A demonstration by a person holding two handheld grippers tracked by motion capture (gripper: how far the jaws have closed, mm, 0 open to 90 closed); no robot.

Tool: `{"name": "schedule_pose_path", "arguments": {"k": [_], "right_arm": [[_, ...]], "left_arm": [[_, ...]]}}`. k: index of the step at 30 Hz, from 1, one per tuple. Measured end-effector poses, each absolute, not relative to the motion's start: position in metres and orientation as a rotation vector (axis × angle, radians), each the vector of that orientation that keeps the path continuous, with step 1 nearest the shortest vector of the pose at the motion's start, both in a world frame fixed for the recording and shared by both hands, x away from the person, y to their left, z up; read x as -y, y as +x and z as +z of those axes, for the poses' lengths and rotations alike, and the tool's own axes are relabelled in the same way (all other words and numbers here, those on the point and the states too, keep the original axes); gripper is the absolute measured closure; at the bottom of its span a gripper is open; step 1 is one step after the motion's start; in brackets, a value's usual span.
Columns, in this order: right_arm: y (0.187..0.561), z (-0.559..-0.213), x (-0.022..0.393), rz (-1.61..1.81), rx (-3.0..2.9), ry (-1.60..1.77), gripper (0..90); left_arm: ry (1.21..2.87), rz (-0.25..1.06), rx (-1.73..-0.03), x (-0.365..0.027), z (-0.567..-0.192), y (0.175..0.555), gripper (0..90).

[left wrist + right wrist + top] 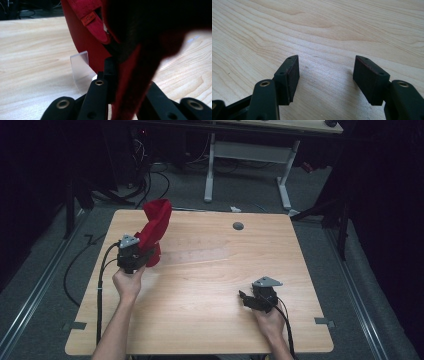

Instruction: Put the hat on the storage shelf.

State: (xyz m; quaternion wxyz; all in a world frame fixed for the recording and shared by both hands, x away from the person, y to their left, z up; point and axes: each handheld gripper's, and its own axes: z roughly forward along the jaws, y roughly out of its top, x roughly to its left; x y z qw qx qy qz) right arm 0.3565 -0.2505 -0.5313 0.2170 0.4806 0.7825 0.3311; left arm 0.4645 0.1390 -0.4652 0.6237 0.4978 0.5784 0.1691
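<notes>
small orange tag (89,19) on the red cloth (82,37), lettering too blurred to read (nothing else lettered)

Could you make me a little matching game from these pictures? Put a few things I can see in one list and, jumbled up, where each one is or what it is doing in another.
Things:
1. red cloth
2. left gripper
3. right gripper
4. grey round disc

States and places:
A. jaws wide apart over bare wood
B. lying alone near the far edge of the table
C. jaws shut on fabric
D. lifted up from the table's left side

Pairs: 1-D, 2-C, 3-A, 4-B
</notes>
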Motion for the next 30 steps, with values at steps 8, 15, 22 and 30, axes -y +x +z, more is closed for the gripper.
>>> {"name": "schedule_pose_path", "arguments": {"k": [8,15,22,30], "right_arm": [[0.357,-0.531,0.250,0.918,-2.169,1.332,38.1],[0.357,-0.531,0.250,0.919,-2.169,1.332,38.0],[0.357,-0.531,0.250,0.918,-2.169,1.331,38.0],[0.357,-0.531,0.250,0.918,-2.169,1.332,37.9]], "left_arm": [[1.194,0.410,-1.307,-0.137,-0.470,0.458,84.0],[1.226,0.410,-1.304,-0.135,-0.472,0.455,82.7],[1.193,0.415,-1.313,-0.138,-0.472,0.450,70.5],[1.176,0.420,-1.309,-0.139,-0.468,0.444,52.3]]}}
